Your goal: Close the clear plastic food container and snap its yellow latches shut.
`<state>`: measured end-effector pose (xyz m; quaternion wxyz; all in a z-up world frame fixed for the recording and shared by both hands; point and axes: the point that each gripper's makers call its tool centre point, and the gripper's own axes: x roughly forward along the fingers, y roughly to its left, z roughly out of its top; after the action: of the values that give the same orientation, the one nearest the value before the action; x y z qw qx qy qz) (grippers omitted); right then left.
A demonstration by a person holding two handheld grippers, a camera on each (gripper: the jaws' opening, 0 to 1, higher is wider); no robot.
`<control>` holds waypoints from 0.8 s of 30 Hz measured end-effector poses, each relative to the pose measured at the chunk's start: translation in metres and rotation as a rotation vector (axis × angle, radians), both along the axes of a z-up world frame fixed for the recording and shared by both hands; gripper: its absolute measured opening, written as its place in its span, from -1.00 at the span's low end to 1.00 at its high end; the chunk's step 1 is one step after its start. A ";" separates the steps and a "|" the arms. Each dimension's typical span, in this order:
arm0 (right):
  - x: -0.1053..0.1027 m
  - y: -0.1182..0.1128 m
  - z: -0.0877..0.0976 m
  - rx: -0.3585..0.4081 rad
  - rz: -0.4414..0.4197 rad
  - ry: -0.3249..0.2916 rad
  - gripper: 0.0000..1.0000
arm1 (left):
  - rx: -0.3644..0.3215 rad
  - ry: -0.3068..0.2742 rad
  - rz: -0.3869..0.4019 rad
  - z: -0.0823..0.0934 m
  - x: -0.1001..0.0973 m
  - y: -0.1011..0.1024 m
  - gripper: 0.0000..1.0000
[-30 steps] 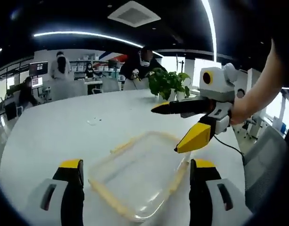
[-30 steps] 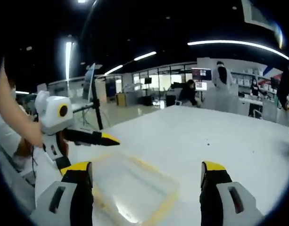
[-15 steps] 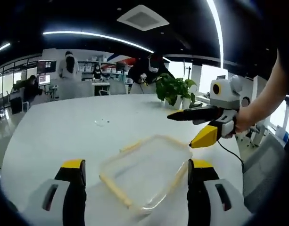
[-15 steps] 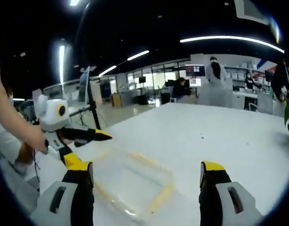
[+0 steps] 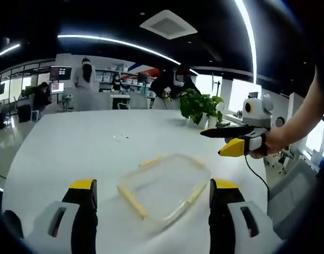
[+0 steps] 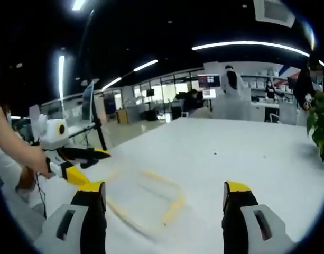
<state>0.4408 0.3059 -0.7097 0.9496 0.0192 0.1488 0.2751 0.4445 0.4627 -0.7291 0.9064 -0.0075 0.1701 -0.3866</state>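
The clear plastic container (image 5: 163,191) lies flat on the white table (image 5: 72,153), ahead of my left gripper (image 5: 154,211), which is open and holds nothing. Yellow latch strips (image 5: 132,201) run along its edges. Whether they are snapped down is too blurred to tell. My right gripper (image 5: 211,143), held by a hand, hovers open above and beyond the container's right side. In the right gripper view the container (image 6: 143,198) lies between and ahead of my open right gripper (image 6: 162,211). The left gripper (image 6: 98,168) hangs open just left of it.
A potted plant (image 5: 200,105) stands at the far side of the table, and its leaves (image 6: 320,124) reach into the right gripper view's edge. Several people stand or sit at desks (image 5: 85,79) beyond the table. A small scrap (image 5: 118,138) lies mid-table.
Both grippers have drawn back and away from the container, which now looks smaller and farther off. The right gripper has moved off to the container's right. The container itself has not moved.
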 end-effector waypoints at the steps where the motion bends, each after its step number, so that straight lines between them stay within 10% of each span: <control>1: -0.001 -0.001 0.001 0.002 -0.005 0.001 0.84 | -0.004 -0.001 0.006 0.001 -0.001 0.001 0.75; 24: -0.030 -0.030 0.027 0.025 -0.096 -0.022 0.75 | -0.085 0.037 0.145 0.011 -0.025 0.041 0.66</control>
<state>0.4107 0.2757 -0.6829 0.9630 0.0352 0.1336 0.2313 0.4195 0.5038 -0.7177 0.9276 -0.0656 0.1692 -0.3266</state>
